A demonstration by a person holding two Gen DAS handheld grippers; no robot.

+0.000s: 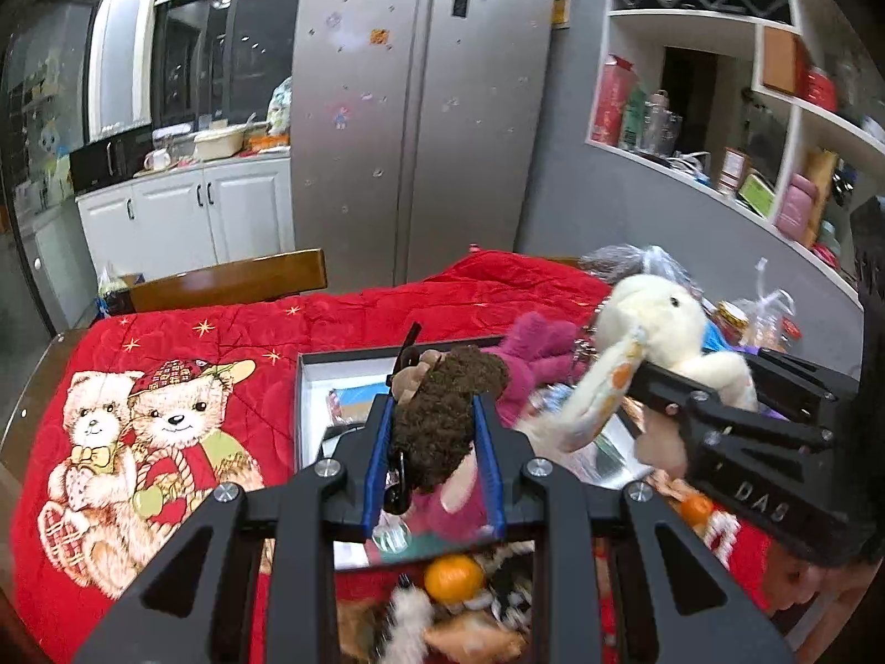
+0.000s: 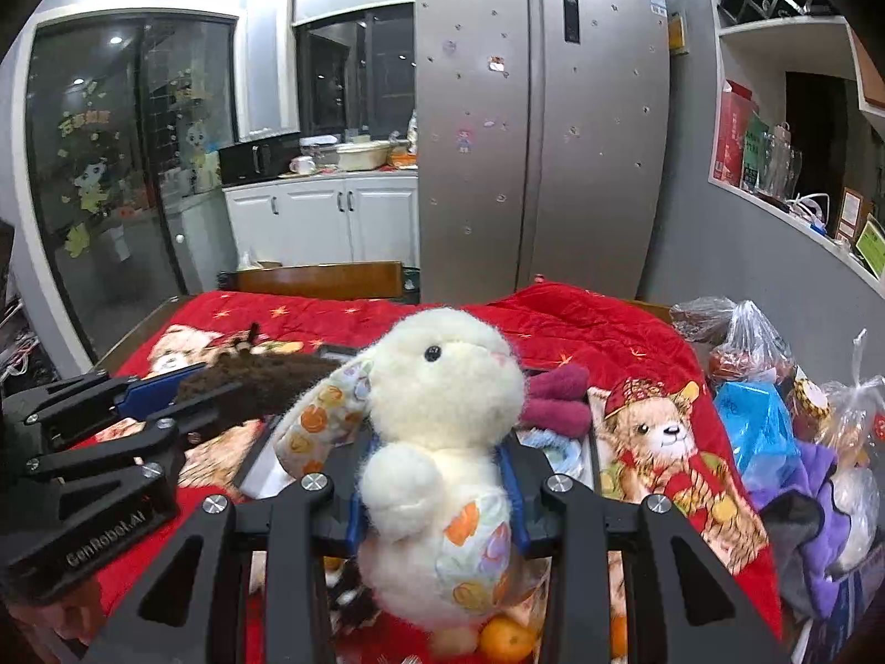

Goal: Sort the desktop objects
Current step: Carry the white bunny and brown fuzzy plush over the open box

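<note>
Behind the table, a double-door steel fridge (image 2: 539, 127) fills the back wall, white base cabinets (image 2: 323, 216) to its left, open wall shelving (image 1: 774, 127) to its right

Table is covered by a red quilt (image 1: 232, 343) printed with teddy bears; a wooden chair back (image 1: 227, 279) sits at its far edge. On the quilt, a shallow black-rimmed box (image 1: 310, 382) with a white inside, a few items in it, can't tell what

My right gripper (image 2: 437, 476) is clamped on a cream plush rabbit (image 2: 442, 404) around its torso, blue pads pressed into both sides, toy upright and raised above the table, patterned ear hanging to the left in the right wrist view. In the left wrist view the same rabbit sits to the right, above the box's right edge

My left gripper (image 1: 434, 442) is clamped on a dark brown curly plush doll (image 1: 442, 415), blue pads on both flanks, pink clothing showing below the jaws, held above the box

Magenta plush toy (image 1: 539, 354) lies just beyond the box's far right corner. Plastic bags (image 2: 763, 387) piled at the table's right edge. Tangerine (image 1: 453, 578) on the quilt below my left jaws, beside blurred furry toys; another tangerine (image 2: 506, 639) under the rabbit
</note>
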